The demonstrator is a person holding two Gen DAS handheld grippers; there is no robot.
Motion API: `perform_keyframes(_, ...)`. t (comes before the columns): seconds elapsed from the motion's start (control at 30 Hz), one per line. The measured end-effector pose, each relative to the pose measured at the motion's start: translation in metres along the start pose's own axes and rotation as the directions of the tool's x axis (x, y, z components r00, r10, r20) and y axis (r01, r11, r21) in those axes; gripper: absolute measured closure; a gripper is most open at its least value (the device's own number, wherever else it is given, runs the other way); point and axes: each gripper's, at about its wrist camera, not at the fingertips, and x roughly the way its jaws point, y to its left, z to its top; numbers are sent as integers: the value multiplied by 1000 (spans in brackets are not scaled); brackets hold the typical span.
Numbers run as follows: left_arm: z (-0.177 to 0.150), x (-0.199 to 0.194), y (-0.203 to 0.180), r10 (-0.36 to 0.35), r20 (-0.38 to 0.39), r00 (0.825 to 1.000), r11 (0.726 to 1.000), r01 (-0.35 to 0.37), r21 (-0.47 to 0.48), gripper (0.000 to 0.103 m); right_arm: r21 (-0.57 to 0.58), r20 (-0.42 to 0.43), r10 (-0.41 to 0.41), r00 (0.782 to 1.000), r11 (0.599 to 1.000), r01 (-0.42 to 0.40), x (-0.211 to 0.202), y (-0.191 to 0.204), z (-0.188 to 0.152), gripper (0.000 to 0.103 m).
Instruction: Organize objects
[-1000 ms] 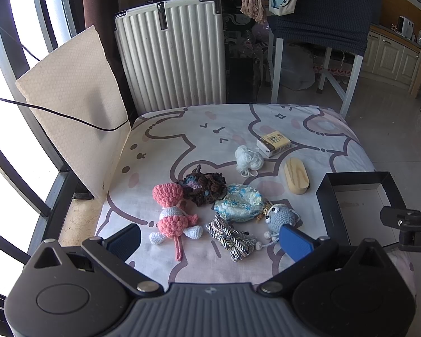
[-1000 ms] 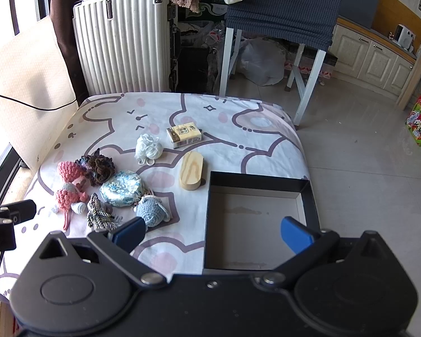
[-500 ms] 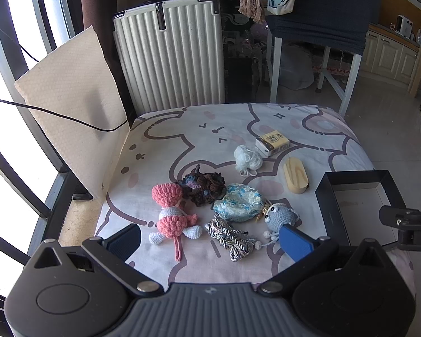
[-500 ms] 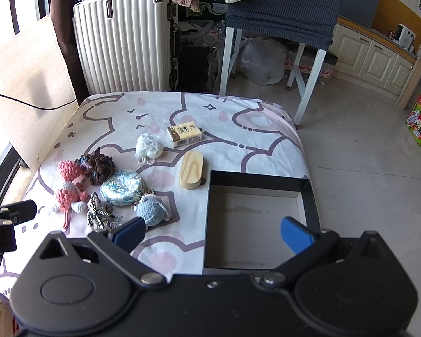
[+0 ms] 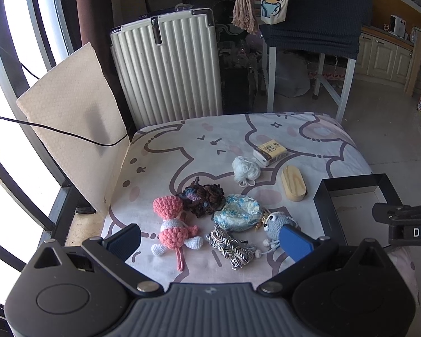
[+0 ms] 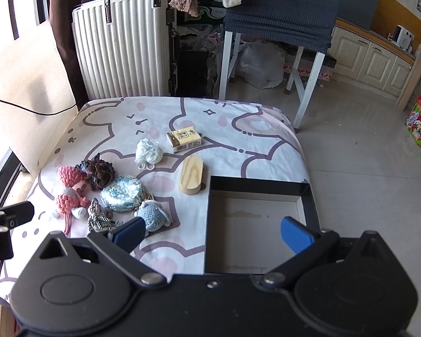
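Both of my grippers hung spread and empty above the near edge of the surface, and over the last second almost nothing had changed. My left gripper point(image 5: 209, 238) had crept a shade nearer to the cluster of soft things, so they sat a little larger between its fingers than a second earlier; my right gripper point(image 6: 212, 234) had not shifted at all that I could tell, its jaws wide over the near part of the black box point(image 6: 308, 196).

Nothing on the surface point(image 6: 238, 129) had moved. The box lay empty at the near right corner. Left of it, in a loose bunch, lay the pink crochet doll point(image 5: 172, 224), the dark crochet scrunchie point(image 5: 203, 200) touching its head, the blue floral pouch point(image 5: 237, 216), the braided cord point(image 5: 233, 248) and the blue crochet animal point(image 5: 275, 223) just beside the pouch. Farther off were the wooden block point(image 5: 293, 186), the white puff point(image 5: 245, 168) and the small yellow packet point(image 5: 269, 148).

I judged the sorting had not begun: every piece was outside the box. With my left gripper easing toward the doll and cord, I took one of those as the likely first pick. Both are soft and floppy, so a pinch across the middle seemed safest.
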Motion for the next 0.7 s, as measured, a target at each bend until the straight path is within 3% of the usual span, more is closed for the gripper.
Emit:
perform_keyframes(0.27,24,3,9,18,17,1000,1000,-18,-25,0,46,60,-16,998,999,13,0,-3,23,0)
perform_keyframes(0.5,54,12,15,4,53,999,998,-1,-67,0,82,136,16,991,996,-27,0,0,60,0)
perform_keyframes(0.7,65,37,20,39,72,997,994,-32,-107,0,72,177,46,983,996,-59,18,13,84,0)
